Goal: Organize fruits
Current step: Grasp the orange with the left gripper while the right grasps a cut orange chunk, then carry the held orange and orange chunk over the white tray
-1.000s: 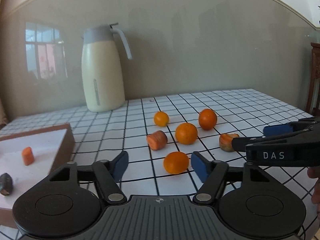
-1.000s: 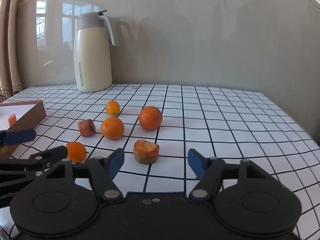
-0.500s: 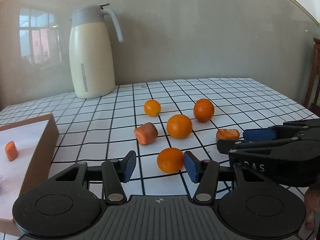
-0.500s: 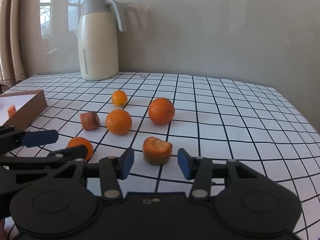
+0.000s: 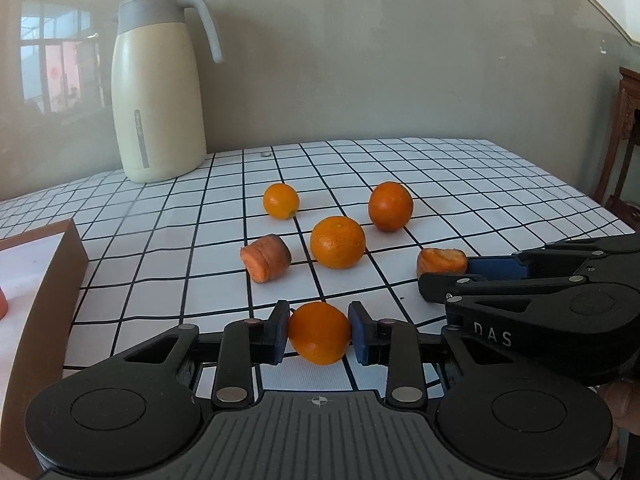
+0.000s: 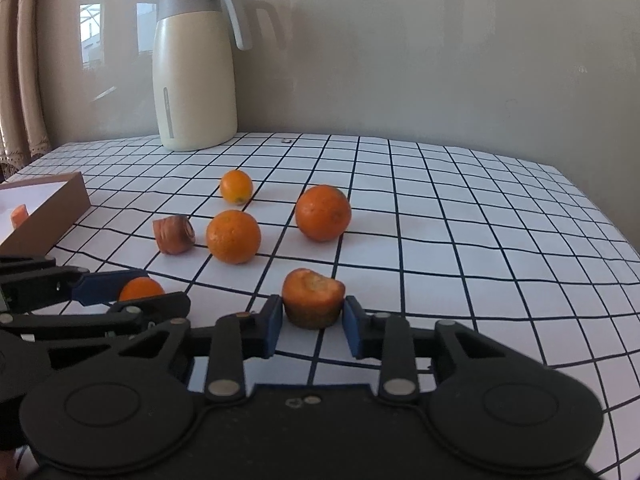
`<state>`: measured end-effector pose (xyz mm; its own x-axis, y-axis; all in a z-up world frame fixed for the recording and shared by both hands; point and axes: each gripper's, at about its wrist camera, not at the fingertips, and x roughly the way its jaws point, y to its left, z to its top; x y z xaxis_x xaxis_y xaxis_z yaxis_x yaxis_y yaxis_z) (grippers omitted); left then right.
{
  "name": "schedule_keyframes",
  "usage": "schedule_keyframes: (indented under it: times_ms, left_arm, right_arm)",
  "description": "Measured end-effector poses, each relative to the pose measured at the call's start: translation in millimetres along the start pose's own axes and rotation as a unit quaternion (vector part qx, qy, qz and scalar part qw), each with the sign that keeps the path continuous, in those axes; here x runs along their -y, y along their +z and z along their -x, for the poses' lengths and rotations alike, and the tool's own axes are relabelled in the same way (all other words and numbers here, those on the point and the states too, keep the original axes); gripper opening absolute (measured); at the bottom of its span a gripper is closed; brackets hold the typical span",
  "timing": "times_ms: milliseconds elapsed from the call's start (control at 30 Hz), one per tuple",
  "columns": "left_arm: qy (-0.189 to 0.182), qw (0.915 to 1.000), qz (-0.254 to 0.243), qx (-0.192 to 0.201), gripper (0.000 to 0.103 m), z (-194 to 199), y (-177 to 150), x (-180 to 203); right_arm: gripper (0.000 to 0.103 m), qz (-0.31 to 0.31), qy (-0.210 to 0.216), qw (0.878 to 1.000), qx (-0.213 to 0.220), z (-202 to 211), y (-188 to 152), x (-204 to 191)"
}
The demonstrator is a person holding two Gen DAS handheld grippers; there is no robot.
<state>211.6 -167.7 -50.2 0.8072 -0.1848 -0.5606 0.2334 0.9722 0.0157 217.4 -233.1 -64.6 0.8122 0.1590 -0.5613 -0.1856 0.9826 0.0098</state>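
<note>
Box [image 5: 60,280] cut off at left; left tongs [image 5: 319,334] hide orange's [image 5: 319,332] sides.

Home dining spot, I reckon. My table [image 6: 480,208] wears white grid-check cloth; cream thermos jug [image 6: 194,68] stands by plain wall; carved wooden furniture [image 5: 628,136] at right; lace-edged curtain [image 6: 18,80] and window reflection at left.

Both tongs closed in: left [image 5: 319,334] onto an orange [image 5: 319,332], right [image 6: 313,322] onto a carrot chunk [image 6: 312,298].
</note>
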Motion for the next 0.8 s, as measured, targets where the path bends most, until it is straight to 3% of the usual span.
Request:
schedule_keyframes:
  times_ms: [800]
  left_arm:
    - [0.018,0.9991,-0.013,0.038,0.032,58,-1,-19]
  right_arm:
    - [0.024,0.010,-0.003,0.999,0.042,50,2,-17]
